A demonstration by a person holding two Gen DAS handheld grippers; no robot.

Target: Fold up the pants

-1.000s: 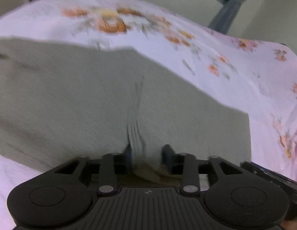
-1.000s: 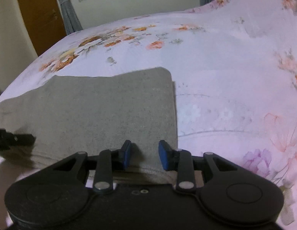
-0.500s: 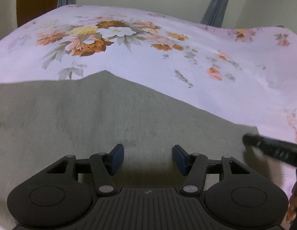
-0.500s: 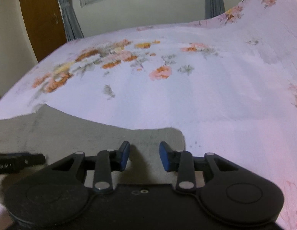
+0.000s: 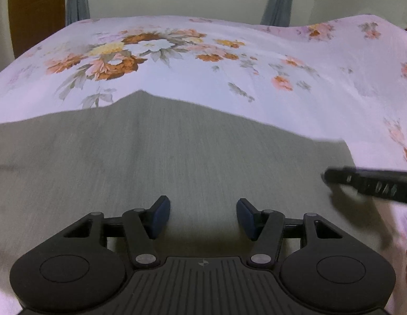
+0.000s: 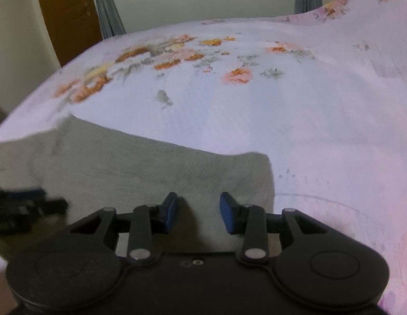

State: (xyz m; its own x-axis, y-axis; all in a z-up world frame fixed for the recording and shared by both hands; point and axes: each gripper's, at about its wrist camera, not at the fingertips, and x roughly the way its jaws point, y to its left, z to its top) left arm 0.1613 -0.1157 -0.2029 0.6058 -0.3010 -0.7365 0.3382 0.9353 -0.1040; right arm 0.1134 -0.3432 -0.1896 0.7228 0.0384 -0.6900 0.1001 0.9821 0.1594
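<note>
i have both tools over the near part of the grey pants (image 5: 177, 157), which lie flat on the bed's flowered sheet (image 5: 256, 78). the left tool (image 5: 203, 216) has its blue pads spread wide with nothing between them, only the cloth below. the right tool (image 6: 198, 214) is also parted, a little narrower, and empty. it sits just inside the cloth's right-hand corner (image 6: 258, 162), so from here that edge lies directly ahead and slightly right of its pads.

i judge a fold has been laid down, because the fabric ahead of both tools looks smooth and doubled, with a clean far edge against the sheet. i take the open pads for a release, letting the cloth settle without dragging it.

from the left wrist view, the right tool's finger (image 5: 374, 183) pokes in at the right side, level with mine and near the same edge, so the two sit side by side along the near hem.

if another fold is wanted, i would need to take up an edge again; the soft knit will likely sag between the two grips.
</note>
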